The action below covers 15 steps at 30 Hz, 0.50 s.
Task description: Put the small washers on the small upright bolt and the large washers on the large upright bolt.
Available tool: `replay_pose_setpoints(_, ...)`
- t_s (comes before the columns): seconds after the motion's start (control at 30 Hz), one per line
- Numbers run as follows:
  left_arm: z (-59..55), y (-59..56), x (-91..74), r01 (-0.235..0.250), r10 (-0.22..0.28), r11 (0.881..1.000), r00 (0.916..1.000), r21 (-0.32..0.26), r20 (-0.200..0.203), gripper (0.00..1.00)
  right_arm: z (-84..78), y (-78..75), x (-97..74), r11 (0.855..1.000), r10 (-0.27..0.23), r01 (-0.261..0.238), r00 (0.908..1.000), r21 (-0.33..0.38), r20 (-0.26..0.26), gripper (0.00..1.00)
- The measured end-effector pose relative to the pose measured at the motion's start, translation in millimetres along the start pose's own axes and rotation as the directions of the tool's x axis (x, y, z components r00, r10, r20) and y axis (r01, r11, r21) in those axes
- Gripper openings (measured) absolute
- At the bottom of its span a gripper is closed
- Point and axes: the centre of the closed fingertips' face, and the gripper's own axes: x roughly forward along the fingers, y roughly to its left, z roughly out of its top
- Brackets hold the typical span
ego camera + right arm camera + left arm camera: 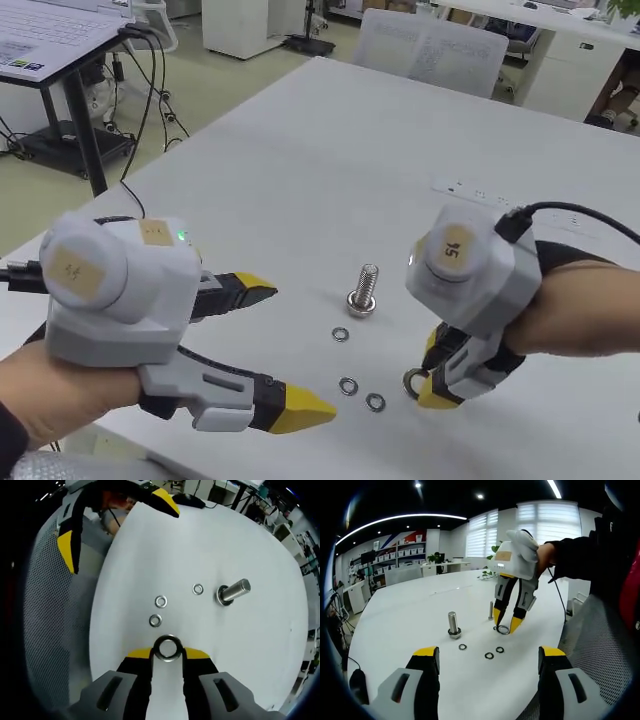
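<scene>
Large washer (157,649): one shiny steel ring, pinched between the right tool's (167,656) jaws, by the desk's (300,160) near edge.
Small washers (348,386): three thin rings, flat, apart, near that edge.
Large bolt (366,288): one, threaded, upright, further in.
Small bolt (491,610): one, slim, upright.
Left tool (280,347): jaws spread wide, holding nothing.

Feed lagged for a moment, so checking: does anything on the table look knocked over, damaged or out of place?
Nothing stands out. The large bolt stands upright, three small washers lie flat beside it, and the right tongs pinch a large washer.
</scene>
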Motion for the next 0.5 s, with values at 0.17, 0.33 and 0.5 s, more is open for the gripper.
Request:
replay_pose_setpoints(0.17, 0.1, -0.1, 0.3, 0.001, -0.001, 1.000, 1.0000, 0.001, 0.000, 0.81, 9.4, -12.4, -13.9, 1.000, -0.025, 0.025, 0.9994, 0.004, 0.025, 0.23)
replay_pose_setpoints(0.33, 0.7, 1.0, 0.4, -0.003, 0.003, 1.000, 1.0000, 0.000, 0.003, 0.81, 17.4, -25.5, -24.2, 0.999, -0.050, 0.050, 0.9982, -0.005, 0.034, 0.23)
replay_pose_setpoints(0.5, 1.0, 1.3, 1.3, -0.003, 0.003, 1.000, 1.0000, 0.000, 0.002, 0.81, 25.4, -39.3, -33.4, 0.997, -0.070, 0.071, 0.9967, -0.017, 0.039, 0.23)
